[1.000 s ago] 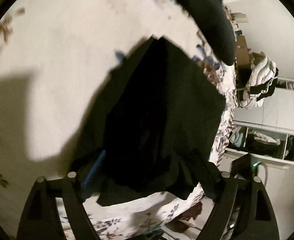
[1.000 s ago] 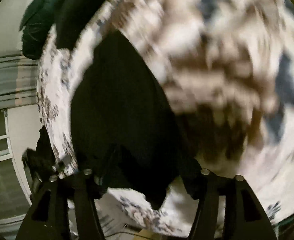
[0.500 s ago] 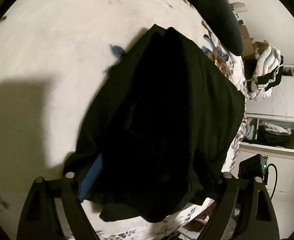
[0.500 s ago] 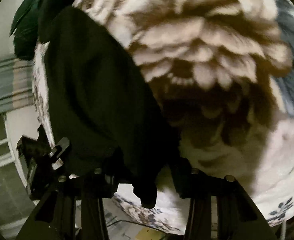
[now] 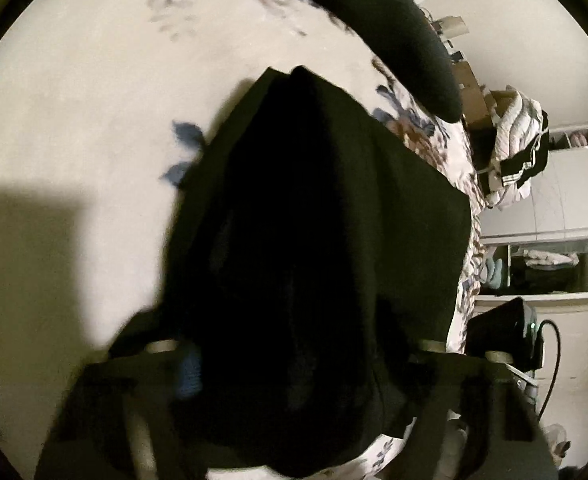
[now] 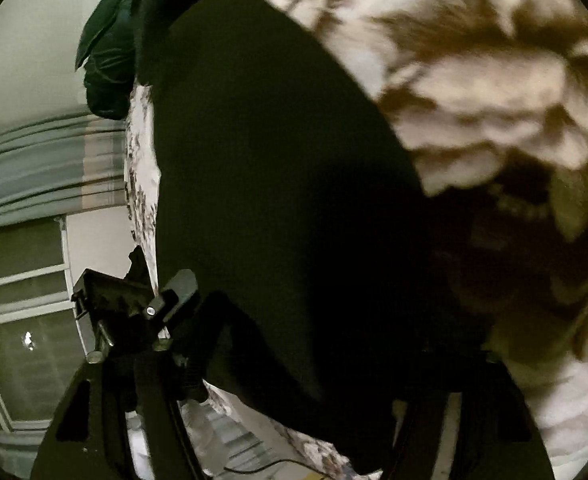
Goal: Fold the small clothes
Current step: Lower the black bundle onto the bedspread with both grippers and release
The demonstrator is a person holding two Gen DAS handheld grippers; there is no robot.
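Observation:
A small black garment (image 5: 314, 220) lies on a floral bedspread (image 5: 93, 100) and fills the middle of both views. My left gripper (image 5: 289, 364) stands at its near edge; the cloth covers the gap between the fingers, and its hold is hidden. In the right wrist view the same garment (image 6: 277, 184) drapes over my right gripper (image 6: 306, 364), so its jaws are hidden. The other gripper's black body (image 6: 133, 300) shows at the garment's left side.
A second dark garment (image 5: 398, 36) lies farther up the bed. A dark green bundle (image 6: 105, 52) sits at the bed's far edge. Shelves with folded clothes (image 5: 546, 264) and a striped pile (image 5: 518, 148) stand at the right. A window (image 6: 17, 320) is at the left.
Both grippers have moved in closer over the black garment, which now fills more of each view. The cloth has bunched further over the fingers.

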